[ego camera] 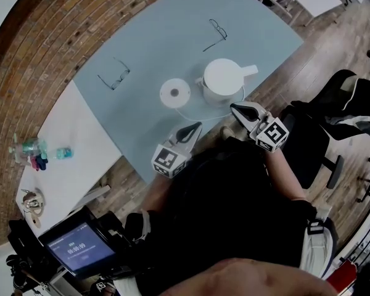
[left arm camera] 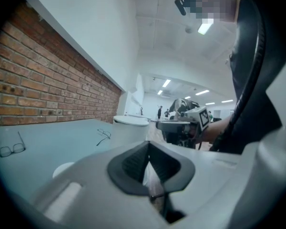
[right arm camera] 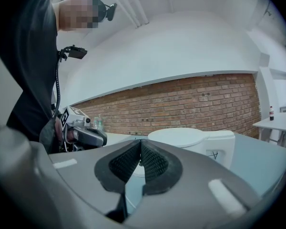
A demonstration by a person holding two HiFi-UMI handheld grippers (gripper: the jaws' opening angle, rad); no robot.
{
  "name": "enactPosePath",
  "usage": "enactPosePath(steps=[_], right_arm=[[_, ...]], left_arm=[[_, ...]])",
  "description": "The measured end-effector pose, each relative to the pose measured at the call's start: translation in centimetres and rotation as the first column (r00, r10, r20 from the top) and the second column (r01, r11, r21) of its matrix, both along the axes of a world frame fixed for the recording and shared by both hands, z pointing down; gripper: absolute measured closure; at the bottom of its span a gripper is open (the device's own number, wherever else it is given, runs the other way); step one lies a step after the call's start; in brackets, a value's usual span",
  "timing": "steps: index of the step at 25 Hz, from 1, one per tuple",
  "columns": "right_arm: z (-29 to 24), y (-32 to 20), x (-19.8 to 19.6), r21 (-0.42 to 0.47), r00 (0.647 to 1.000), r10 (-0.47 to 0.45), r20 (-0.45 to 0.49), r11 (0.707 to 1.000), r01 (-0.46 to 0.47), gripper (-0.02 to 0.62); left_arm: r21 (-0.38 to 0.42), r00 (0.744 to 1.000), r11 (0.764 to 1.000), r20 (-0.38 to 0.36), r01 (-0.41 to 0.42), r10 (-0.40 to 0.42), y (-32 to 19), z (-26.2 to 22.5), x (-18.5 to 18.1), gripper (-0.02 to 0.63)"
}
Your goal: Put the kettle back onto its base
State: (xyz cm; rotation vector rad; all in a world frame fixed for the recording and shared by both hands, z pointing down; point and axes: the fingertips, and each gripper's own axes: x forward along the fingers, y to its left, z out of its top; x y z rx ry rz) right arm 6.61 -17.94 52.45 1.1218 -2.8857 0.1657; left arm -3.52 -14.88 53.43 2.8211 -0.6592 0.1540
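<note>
The white kettle (ego camera: 225, 79) stands upright on the blue-grey table (ego camera: 142, 48), its handle to the right. Just left of it lies its round white base (ego camera: 174, 93), bare. Both grippers hover at the table's near edge. My left gripper (ego camera: 196, 126) is shut and empty, below the base. My right gripper (ego camera: 234, 107) is shut and empty too, just short of the kettle's near side. The left gripper view shows the kettle (left arm camera: 131, 127) ahead, the base (left arm camera: 62, 169) low at left, and the right gripper (left arm camera: 174, 126) beside the kettle. In the right gripper view the kettle (right arm camera: 190, 138) is close ahead.
Two pairs of glasses (ego camera: 114, 76) (ego camera: 217, 34) lie on the far part of the table. A white table (ego camera: 68, 165) at left carries bottles (ego camera: 34, 152). A tablet (ego camera: 80, 248) sits at the lower left, and a black office chair (ego camera: 317, 143) at right.
</note>
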Motion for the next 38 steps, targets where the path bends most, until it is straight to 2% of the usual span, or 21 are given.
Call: enactPosePath(steps=[8,17,29,38], right_arm=[[-0.1,-1.7,2.4,0.003,1.0,0.023,-0.015,1.0,-0.023,0.592],[1.4,-3.3,6.9,-0.039,0.993,0.111,-0.047,0.993,-0.113,0.591],[4.1,-6.3,11.2,-0.116,0.971,0.206,-0.118,0.969,-0.219,0.412],[6.2,-9.3,12.1,-0.134,0.96,0.218,-0.176,0.961,-0.243,0.39]], left_arm=[[-0.003,1.0,1.0,-0.008,0.005,-0.005,-1.8,-0.7,2.0,0.604],[-0.008,0.999,0.999,-0.011,-0.047,0.047,-2.8,-0.4,5.9,0.604],[-0.023,1.0,1.0,0.001,-0.017,0.017,-3.3,1.1,7.6,0.604],[-0.019,0.998,0.998,0.016,0.06,-0.059,-3.9,1.4,6.9,0.604]])
